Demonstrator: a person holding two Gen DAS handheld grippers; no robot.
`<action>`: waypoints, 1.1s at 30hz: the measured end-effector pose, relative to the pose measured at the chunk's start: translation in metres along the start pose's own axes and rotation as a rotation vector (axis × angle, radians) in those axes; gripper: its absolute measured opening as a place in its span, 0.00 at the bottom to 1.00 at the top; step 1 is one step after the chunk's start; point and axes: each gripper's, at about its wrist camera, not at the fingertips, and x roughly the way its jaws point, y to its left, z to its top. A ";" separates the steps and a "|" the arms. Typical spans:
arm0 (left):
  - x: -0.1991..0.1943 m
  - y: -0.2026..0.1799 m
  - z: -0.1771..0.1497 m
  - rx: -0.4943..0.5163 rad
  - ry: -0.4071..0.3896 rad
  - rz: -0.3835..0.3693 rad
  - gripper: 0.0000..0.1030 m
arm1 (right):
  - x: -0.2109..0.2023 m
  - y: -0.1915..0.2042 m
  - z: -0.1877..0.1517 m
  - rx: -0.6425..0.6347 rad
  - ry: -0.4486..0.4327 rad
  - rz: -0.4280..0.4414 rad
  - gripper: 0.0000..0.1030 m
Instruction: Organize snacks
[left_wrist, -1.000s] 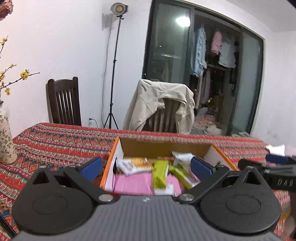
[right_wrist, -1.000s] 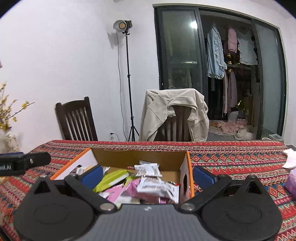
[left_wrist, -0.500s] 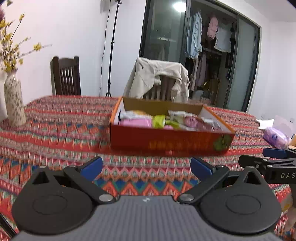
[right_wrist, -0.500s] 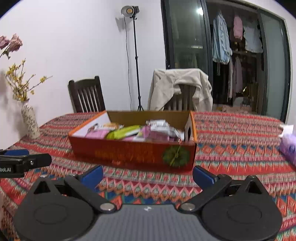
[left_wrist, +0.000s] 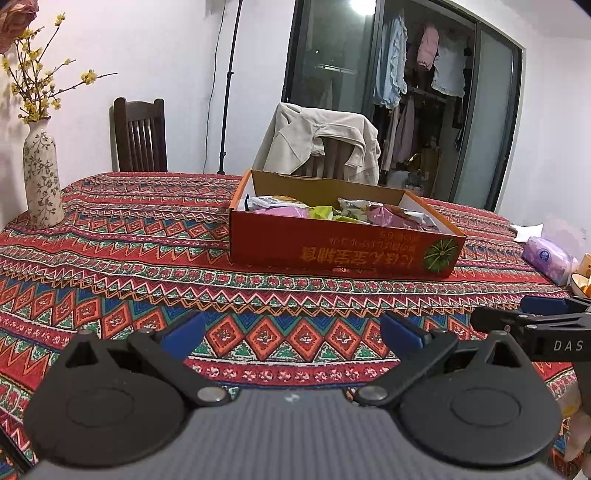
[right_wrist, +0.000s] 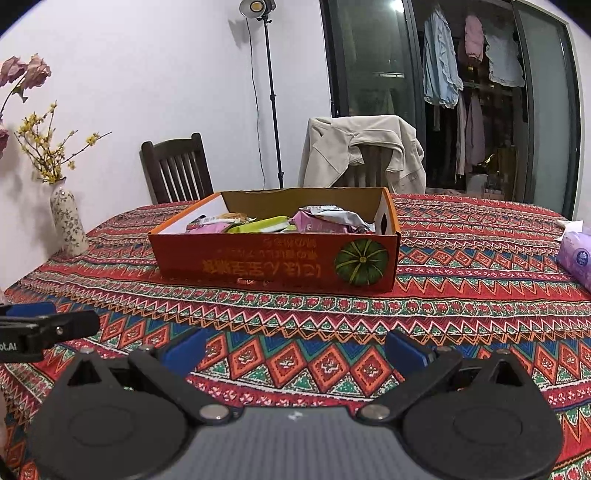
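Observation:
A red cardboard box (left_wrist: 332, 251) with a green pumpkin print stands on the patterned tablecloth; it also shows in the right wrist view (right_wrist: 273, 266). Several snack packets (left_wrist: 332, 212) in pink, green and white lie inside it, also in the right wrist view (right_wrist: 295, 221). My left gripper (left_wrist: 291, 332) is open and empty, well short of the box. My right gripper (right_wrist: 295, 349) is open and empty, also short of the box. Each gripper's tip shows at the edge of the other's view.
A flowered vase (left_wrist: 42, 181) stands at the table's left edge. A purple tissue pack (left_wrist: 550, 260) and white paper (left_wrist: 528, 232) lie at the right. Two chairs (right_wrist: 177, 168), one draped with a beige jacket (right_wrist: 362, 147), stand behind the table.
Both grippers have pulled back from over the box toward the near side of the table. The box now stands farther away. Both stay open and empty.

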 end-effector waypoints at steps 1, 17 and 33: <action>-0.001 0.000 0.000 0.001 -0.002 -0.002 1.00 | -0.001 0.001 0.000 -0.001 -0.001 0.000 1.00; -0.006 -0.001 0.000 0.002 -0.013 -0.009 1.00 | -0.007 0.005 0.000 -0.007 -0.007 0.000 1.00; -0.006 -0.002 0.000 0.007 -0.013 -0.011 1.00 | -0.007 0.006 0.000 -0.006 -0.005 0.000 1.00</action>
